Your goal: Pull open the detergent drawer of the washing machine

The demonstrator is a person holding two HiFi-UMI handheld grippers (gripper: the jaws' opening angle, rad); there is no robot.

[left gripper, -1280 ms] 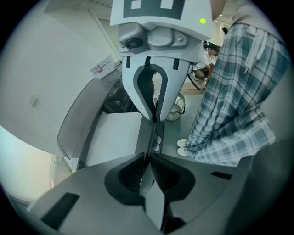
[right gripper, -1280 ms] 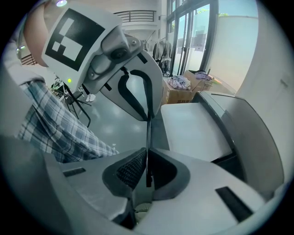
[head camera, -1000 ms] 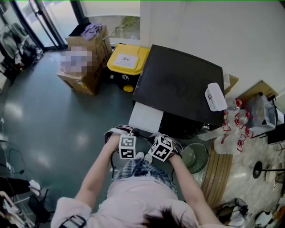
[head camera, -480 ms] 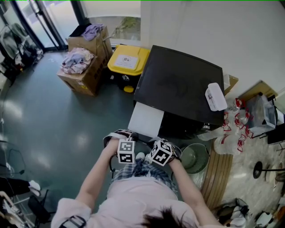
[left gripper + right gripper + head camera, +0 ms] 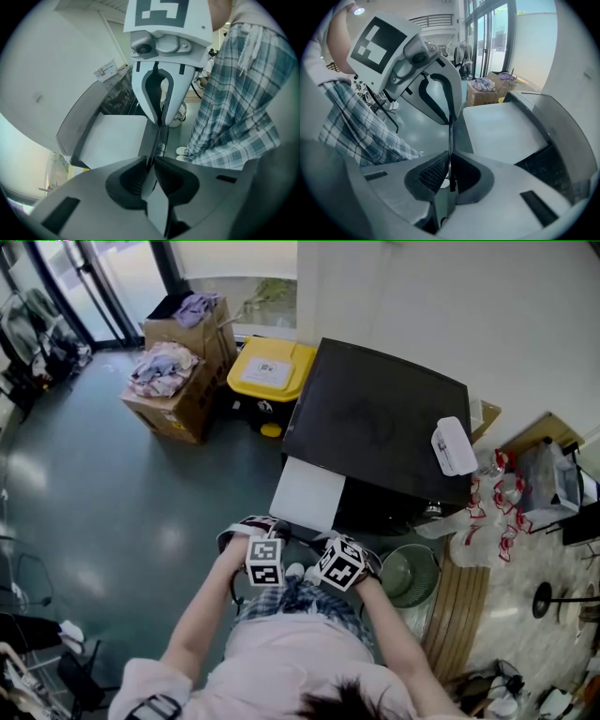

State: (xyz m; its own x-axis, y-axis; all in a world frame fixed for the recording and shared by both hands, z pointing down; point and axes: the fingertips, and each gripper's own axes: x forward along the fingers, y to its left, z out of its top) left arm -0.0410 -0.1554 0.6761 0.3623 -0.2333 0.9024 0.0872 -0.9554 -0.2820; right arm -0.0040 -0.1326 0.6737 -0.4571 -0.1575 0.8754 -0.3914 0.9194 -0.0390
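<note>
You are holding both claws clenched and empty. The left claw and the right claw are hovering with their tips nearly meeting, just off the front left corner of the washer. The drawer is not showing as a clear outline in any view. I am judging it to be in the pale panel at that front left corner, right before your claws. You are probably dealing with a light, stiff plastic tray on short rails, smooth-faced and a little slippery, likely to stick and then come free at once. So you are looking for the recess or lip along its front edge, to hook one claw there and draw straight toward yourself without twisting. Room is lying to your left, where the floor is running open up to the boxes and the bin. To your right the basin is standing just beside your hand, and your legs are crowding the pull path.
</note>
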